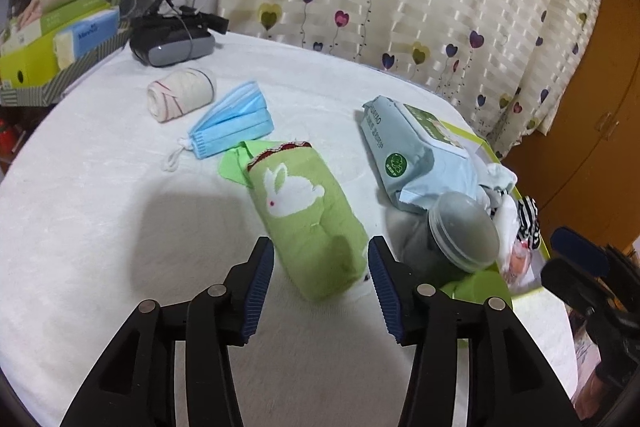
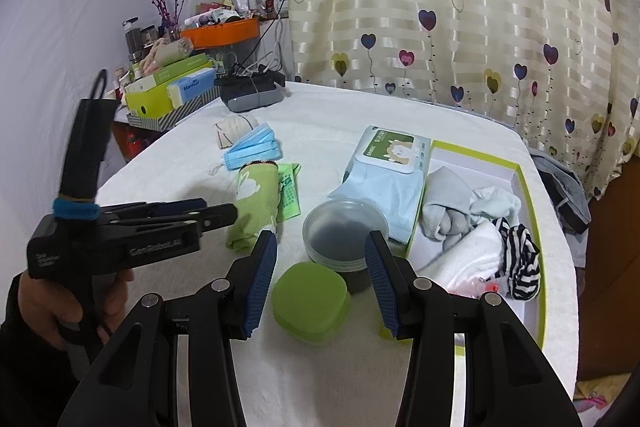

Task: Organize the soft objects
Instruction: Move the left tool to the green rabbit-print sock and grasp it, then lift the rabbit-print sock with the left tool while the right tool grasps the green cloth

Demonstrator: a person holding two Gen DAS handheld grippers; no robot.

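A rolled green towel with a white rabbit (image 1: 304, 215) lies on the white table; it also shows in the right wrist view (image 2: 254, 205). My left gripper (image 1: 321, 259) is open, its jaws on either side of the towel's near end, not closed on it. My right gripper (image 2: 321, 255) is open and empty above a green sponge (image 2: 310, 301) and a clear lidded container (image 2: 344, 231). A blue face mask stack (image 1: 236, 125) and a rolled white sock (image 1: 180, 93) lie farther back. A green-rimmed box (image 2: 532, 195) at right holds socks and cloths (image 2: 476, 227).
A pack of wet wipes (image 1: 404, 151) leans on the box's edge. A black headset (image 1: 172, 41) sits at the table's far left corner. Stacked boxes and an orange tray (image 2: 220, 33) stand beyond. A heart-print curtain hangs behind.
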